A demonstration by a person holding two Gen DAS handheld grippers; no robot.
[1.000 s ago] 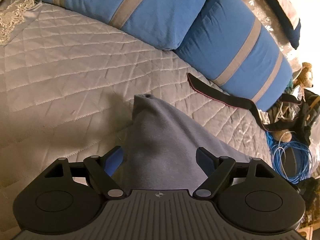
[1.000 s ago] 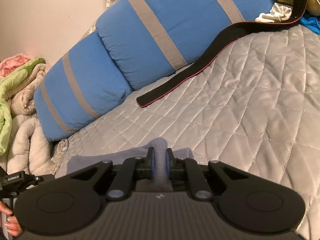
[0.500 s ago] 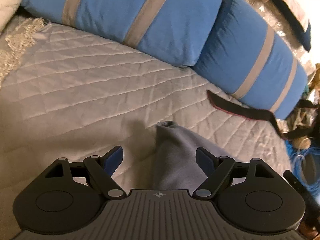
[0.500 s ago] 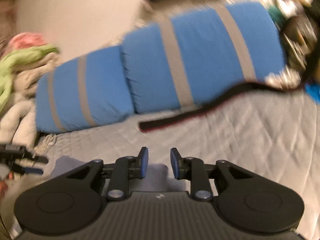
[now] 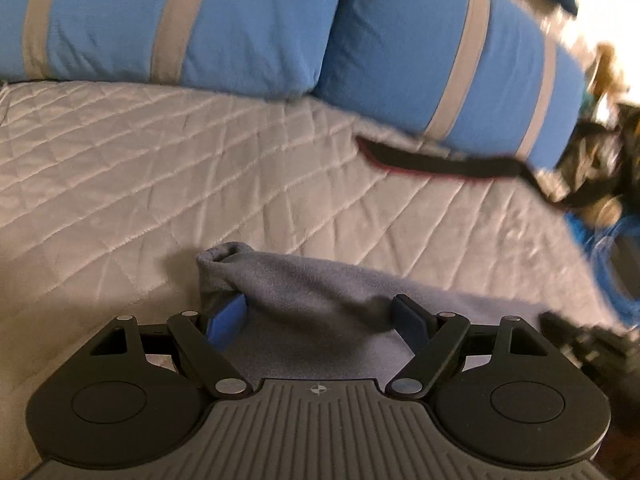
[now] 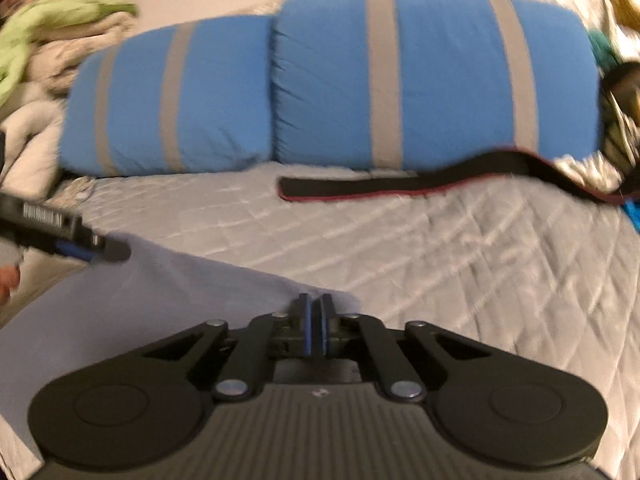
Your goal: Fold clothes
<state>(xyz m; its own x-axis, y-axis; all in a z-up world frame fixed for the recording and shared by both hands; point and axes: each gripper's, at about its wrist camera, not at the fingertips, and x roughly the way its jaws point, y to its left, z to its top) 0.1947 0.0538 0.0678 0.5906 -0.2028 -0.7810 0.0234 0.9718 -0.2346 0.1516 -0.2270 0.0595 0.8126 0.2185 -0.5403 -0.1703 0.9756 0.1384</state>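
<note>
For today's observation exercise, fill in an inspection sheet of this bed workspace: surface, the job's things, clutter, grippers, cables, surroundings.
Surface: grey quilted bedspread, diamond stitching.
Job's things: grey-blue garment lying on the quilt near the front edge, one corner bunched up.
Clutter: black strap with red edging lying in front of two blue pillows with grey stripes.
Grippers: left gripper has its jaws wide, with the garment's fabric between them; right gripper has its jaws closing, nearly together, at the garment's edge; whether fabric is pinched is not clear.
Cables: blue coil at the bed's right edge, blurred.
Surroundings: heap of green, pink and beige laundry beside the pillows; dark blurred items at the far right.
</note>
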